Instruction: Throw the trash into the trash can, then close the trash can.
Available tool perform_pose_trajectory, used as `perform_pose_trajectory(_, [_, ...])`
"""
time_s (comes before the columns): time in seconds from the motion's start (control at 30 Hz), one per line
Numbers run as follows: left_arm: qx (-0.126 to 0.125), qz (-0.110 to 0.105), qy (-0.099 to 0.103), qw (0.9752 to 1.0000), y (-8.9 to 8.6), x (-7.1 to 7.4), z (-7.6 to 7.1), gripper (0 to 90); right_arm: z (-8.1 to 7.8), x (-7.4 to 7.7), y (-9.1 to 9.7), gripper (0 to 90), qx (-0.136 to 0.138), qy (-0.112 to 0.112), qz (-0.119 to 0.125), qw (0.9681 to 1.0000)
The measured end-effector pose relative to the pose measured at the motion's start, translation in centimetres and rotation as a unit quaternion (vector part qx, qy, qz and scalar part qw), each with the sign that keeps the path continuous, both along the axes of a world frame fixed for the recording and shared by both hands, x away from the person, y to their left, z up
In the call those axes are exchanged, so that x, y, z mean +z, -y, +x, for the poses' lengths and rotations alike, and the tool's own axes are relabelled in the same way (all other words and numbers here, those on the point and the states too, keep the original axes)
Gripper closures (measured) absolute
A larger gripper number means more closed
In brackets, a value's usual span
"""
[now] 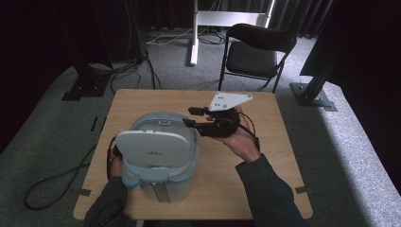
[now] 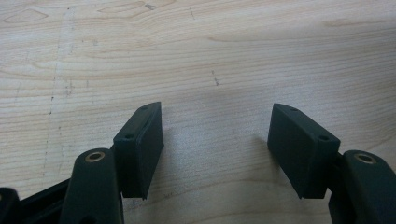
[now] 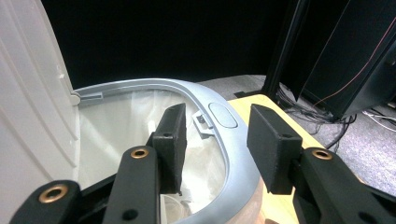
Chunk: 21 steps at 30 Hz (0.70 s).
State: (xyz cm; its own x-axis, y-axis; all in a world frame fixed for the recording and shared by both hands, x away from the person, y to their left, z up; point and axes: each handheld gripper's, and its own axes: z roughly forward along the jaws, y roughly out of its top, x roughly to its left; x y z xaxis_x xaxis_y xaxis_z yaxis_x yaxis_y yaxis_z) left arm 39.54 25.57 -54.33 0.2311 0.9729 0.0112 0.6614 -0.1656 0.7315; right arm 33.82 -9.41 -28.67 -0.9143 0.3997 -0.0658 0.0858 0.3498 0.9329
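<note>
Near the desk's (image 1: 265,156) middle, the right gripper (image 3: 215,140), jaws apart and empty above the bin (image 1: 163,184) rim, could knock the raised lid (image 1: 151,149) shut.

Grey carpet (image 1: 42,142) underfoot, dark curtains (image 1: 56,28) behind; black folding chair (image 1: 255,52) beyond the light wooden bench (image 1: 279,142), white stand (image 1: 194,33) at the back, cables (image 1: 127,68) trailing across the floor, brighter light falling at right
</note>
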Motion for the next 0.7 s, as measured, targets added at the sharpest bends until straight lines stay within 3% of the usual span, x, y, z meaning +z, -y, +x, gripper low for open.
perform_pose_trajectory(0.7, [-0.001,0.0,0.0,1.0,0.0,0.0,0.0,35.9,0.0,-0.3,1.4,52.6,-0.007,-0.004,0.001,1.0])
